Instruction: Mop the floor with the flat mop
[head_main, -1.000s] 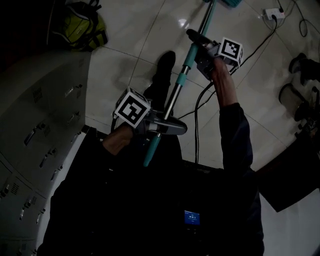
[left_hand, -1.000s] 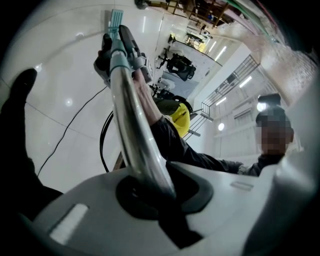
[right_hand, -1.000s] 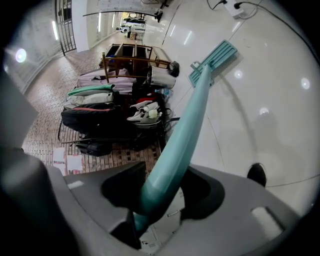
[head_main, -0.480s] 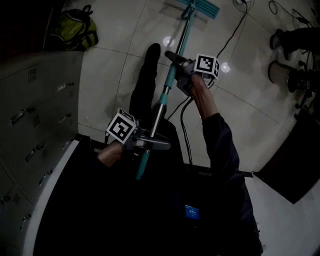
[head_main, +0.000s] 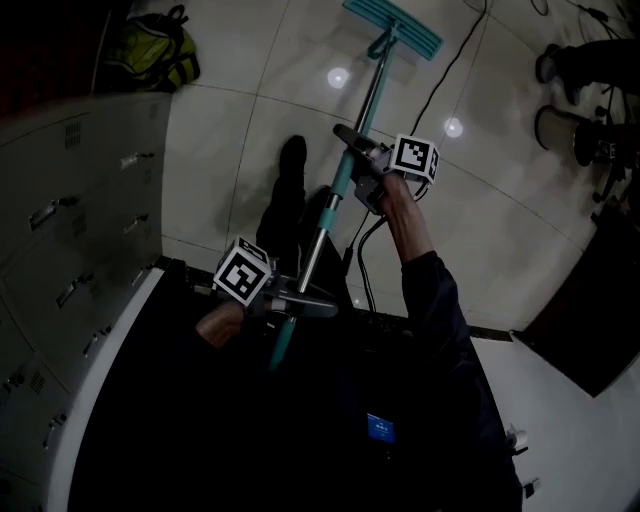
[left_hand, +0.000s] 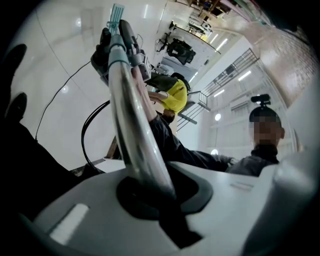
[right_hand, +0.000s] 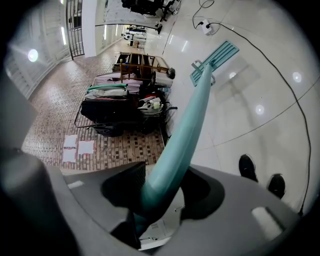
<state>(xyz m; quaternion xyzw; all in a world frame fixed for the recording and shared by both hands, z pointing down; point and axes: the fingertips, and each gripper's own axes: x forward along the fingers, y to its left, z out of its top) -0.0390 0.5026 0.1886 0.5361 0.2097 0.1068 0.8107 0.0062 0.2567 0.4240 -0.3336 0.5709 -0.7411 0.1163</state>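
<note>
Head view: the flat mop (head_main: 393, 27) lies on the floor (head_main: 240, 70) ahead, its handle (head_main: 318, 235) gripped near the top by the left gripper (head_main: 298, 303) and lower by the right gripper (head_main: 352, 155), seemingly for leverage. Left gripper view: jaws are clamped on steel tube. Right gripper view: jaws are closed on teal sleeve.

Plenty of bare floor (head_main: 250, 70) ahead of the right fingers (right_hand: 235, 210), but a black cable (head_main: 441, 76) trails just right of them, and lockers (head_main: 90, 190) plus a backpack (head_main: 155, 50) block things left of the left fingers (left_hand: 70, 220).
</note>
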